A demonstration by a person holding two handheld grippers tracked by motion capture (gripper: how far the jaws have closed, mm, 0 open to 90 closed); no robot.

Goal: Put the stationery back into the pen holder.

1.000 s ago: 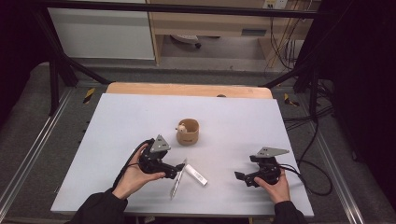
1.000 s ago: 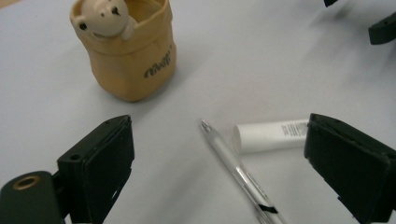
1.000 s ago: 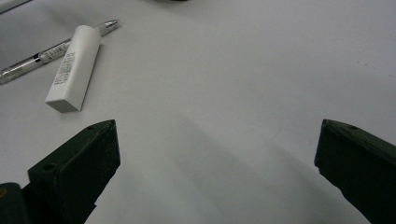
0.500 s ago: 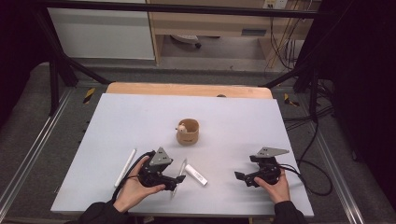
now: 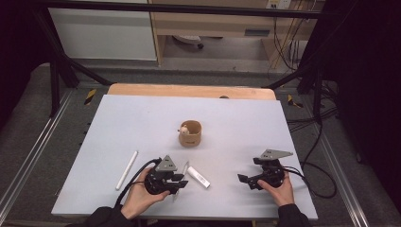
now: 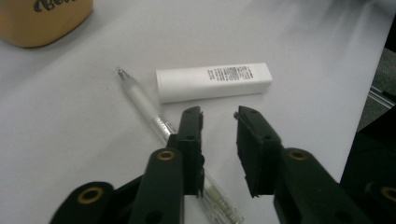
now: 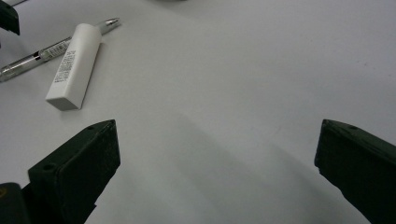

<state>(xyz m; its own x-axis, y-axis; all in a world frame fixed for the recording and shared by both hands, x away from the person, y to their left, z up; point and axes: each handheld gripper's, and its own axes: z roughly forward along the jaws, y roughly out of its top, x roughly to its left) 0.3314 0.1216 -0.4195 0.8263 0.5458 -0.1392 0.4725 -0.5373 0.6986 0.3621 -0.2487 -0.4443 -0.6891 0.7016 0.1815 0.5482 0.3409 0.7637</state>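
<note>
- Two grippers low over the table (image 5: 118,123).
- Left gripper (image 6: 218,116): jaws just closing, narrow gap, nothing between; clear pen (image 6: 140,100) passes under one jaw.
- Right gripper (image 7: 217,154): spread wide.

– Where does the cup (image 5: 190,133) stand?
– Mid-table (image 5: 118,118), behind the rest.
– And nearer the person?
– The pen (image 6: 140,100) lies just left of the small box (image 6: 213,82), touching it or nearly; a stick (image 5: 127,169) lies well to their left.
</note>
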